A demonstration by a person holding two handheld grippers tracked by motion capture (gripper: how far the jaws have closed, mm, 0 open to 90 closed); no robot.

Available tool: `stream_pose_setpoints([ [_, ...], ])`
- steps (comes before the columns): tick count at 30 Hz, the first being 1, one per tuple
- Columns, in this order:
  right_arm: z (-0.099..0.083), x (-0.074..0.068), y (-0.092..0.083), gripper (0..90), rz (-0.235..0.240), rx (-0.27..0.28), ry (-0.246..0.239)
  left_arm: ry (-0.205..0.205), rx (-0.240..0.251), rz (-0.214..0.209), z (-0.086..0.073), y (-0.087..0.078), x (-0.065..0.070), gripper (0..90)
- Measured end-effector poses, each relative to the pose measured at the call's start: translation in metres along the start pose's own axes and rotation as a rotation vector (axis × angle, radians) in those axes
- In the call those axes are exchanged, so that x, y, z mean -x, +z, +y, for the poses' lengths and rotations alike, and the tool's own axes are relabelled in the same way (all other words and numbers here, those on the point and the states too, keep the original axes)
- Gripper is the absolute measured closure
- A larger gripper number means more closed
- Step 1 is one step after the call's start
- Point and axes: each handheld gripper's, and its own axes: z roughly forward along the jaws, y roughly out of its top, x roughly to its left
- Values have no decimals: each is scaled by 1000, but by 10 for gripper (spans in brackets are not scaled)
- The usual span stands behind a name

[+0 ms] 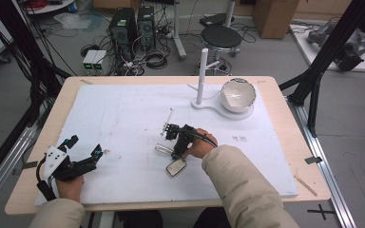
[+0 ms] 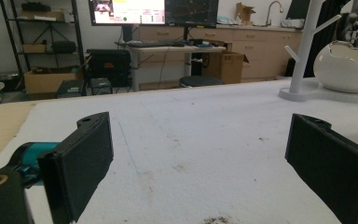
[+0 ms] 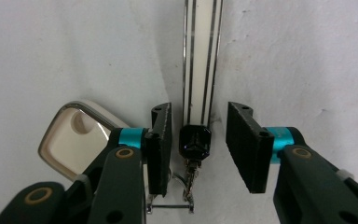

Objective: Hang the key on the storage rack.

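On the white mat, well this side of the white stand and its bowl, the right gripper hangs over a cream key fob with a dark gem charm and chain. Its jaws straddle the charm, narrowly apart, not yet pinching. A second fob lies just left of the charm. The grasp looks in hand; next comes closing squarely, then lifting. Far left of the stand, the left gripper rests with jaws wide apart, empty.

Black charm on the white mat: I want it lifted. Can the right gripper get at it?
Probably yes: the right gripper has its jaws already straddling the black charm, with gaps both sides and nothing between.
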Motion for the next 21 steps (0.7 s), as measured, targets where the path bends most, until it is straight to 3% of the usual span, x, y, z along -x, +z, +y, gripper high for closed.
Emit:
stream_pose_setpoints([
  [2, 1, 0, 1, 726, 1, -16, -13, -1, -1, 0, 0, 0, 0, 79],
  [10, 5, -1, 1, 742, -16, -45, -34, -2, -1, 0, 0, 0, 0, 79],
  [15, 5, -1, 1, 744, -4, -47, -11, -2, 0, 0, 0, 0, 0, 79],
  [20, 5, -2, -4, 745, -11, -13, -22, -1, -1, 0, 0, 0, 0, 79],
  [21, 3, 0, -8, 746, -12, 29, -26, -2, 0, 0, 0, 0, 0, 79],
])
